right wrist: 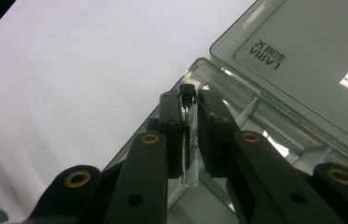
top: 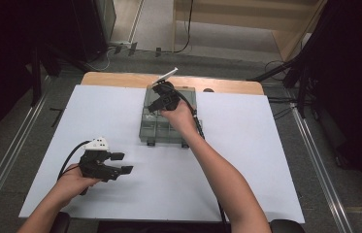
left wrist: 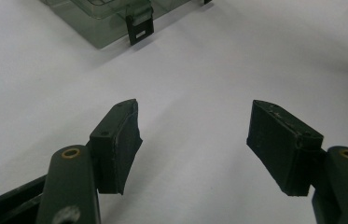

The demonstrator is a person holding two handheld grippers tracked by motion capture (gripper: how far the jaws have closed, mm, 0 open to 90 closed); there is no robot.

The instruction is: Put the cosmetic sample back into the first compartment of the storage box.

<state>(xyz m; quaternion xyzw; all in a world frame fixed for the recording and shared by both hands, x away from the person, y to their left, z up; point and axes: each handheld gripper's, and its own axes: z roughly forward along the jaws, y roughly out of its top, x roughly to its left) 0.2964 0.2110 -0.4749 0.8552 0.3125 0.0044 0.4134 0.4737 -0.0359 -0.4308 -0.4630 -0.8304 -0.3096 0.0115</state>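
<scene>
Nearest the camera, the left tongs point(top: 124, 163) hover low over the near left part of the bench point(top: 266, 160), jaws spread wide with nothing between them — judged to be waiting in reserve, pointed toward the grey plastic case point(top: 156, 130); its latch point(left wrist: 140, 27) shows at the top of the left gripper view. Farther off, the right tongs point(right wrist: 189, 119) are clamped on a small clear vial point(right wrist: 188, 140) with a black cap, held lengthwise between the pads point(right wrist: 169, 135) so it cannot roll; they sit over the case, which rests toward the far edge of the bench with its lid point(right wrist: 311, 60) laid back — probably so the compartments stay reachable; whether the vial is going in or coming out cannot be told.
</scene>
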